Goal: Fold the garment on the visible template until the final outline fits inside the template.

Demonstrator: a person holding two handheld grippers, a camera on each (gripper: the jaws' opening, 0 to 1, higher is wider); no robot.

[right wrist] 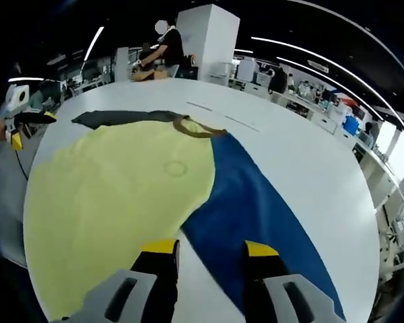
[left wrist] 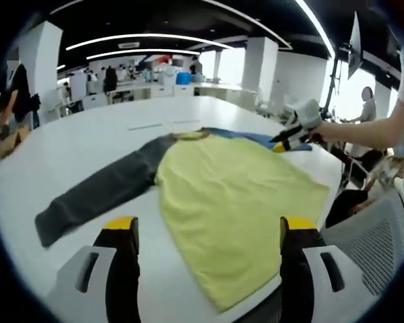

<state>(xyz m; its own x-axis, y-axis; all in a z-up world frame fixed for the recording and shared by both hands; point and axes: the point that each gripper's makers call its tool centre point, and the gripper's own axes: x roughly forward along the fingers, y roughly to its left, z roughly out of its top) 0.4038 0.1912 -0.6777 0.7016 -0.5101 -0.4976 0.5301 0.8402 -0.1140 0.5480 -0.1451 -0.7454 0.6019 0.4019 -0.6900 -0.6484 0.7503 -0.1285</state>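
Note:
A garment lies flat on the white table (left wrist: 87, 141): pale yellow body (left wrist: 236, 202), dark grey sleeve (left wrist: 101, 192) stretched to the left, blue sleeve (left wrist: 256, 138) at the far side. My left gripper (left wrist: 209, 225) stands open above the near hem, holding nothing. A person's arm holds my right gripper (left wrist: 295, 133) by the blue sleeve's end. In the right gripper view the yellow body (right wrist: 114, 195), blue sleeve (right wrist: 256, 202), grey sleeve (right wrist: 121, 118) and brown-edged collar (right wrist: 196, 129) show. There my right gripper (right wrist: 211, 250) hovers open over the yellow-blue seam.
Faint thin lines (left wrist: 148, 126) mark the table beyond the collar. A grey mesh chair (left wrist: 380, 235) stands at the table's near right edge. The other gripper (right wrist: 17, 124) sits at the left edge. A person (right wrist: 167, 44) works at a far desk.

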